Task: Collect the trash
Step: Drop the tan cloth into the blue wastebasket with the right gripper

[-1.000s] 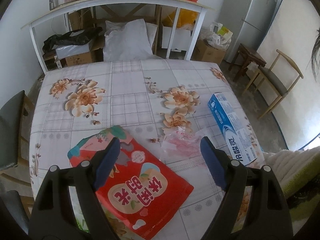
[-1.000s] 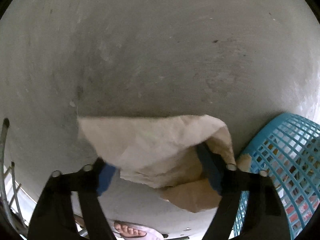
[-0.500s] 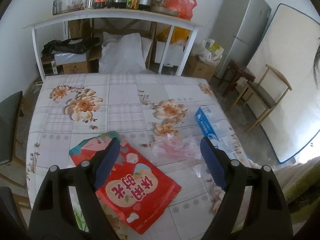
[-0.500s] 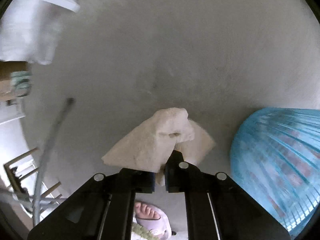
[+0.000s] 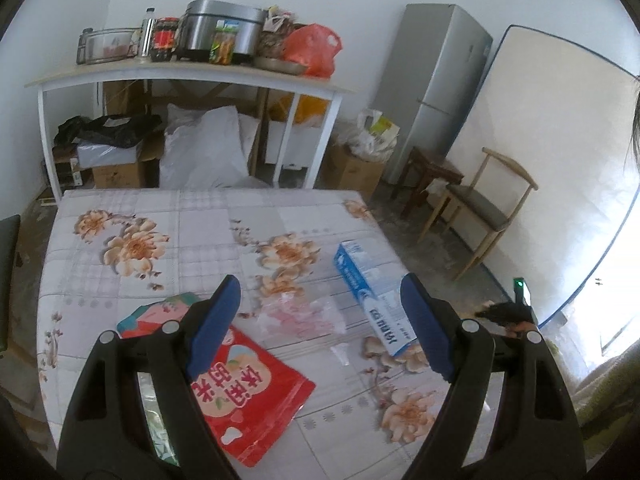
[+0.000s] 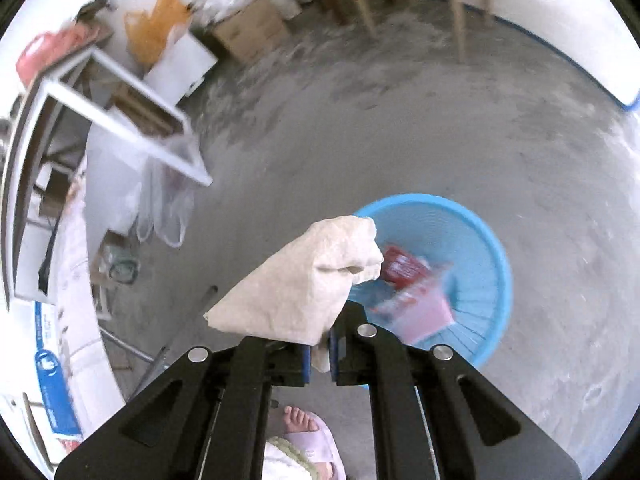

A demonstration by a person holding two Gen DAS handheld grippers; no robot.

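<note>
Right wrist view: right gripper [image 6: 319, 354] clamped shut on a crumpled beige paper bag [image 6: 310, 280], blue-padded fingers [image 6: 306, 356] pinching its lower tip at bottom centre of the frame. Bag roughly wedge-shaped, matte and creased, long axis running from the fingers up and right toward frame centre, blunt folded end pointing at the basket. Held in the air over the grey concrete floor [image 6: 440, 120], overlapping the left rim of a round blue plastic mesh basket [image 6: 492, 264] at right of centre. Inside the basket, blurred red and pink wrappers [image 6: 408, 280]. A foot in a pale slipper [image 6: 308, 436] at bottom centre.

Left wrist view: left gripper [image 5: 320, 328] wide open, nothing between its blue fingers [image 5: 214, 324], poised over a worktop [image 5: 200, 220] covered in a checked cloth with orange flowers. Glossy red snack bag [image 5: 256, 396] flat at lower left of centre, partly behind the left finger, long axis slanting from upper left to lower right. Crinkled clear plastic wrap [image 5: 298, 314] with pink print at centre, between the fingers in the picture. Long blue and white carton [image 5: 372, 302] at right of centre, lying flat, long axis slanting from upper left to lower right, near end pointing toward the right finger. Small clear scrap [image 5: 340, 350] just below the wrap.
</note>
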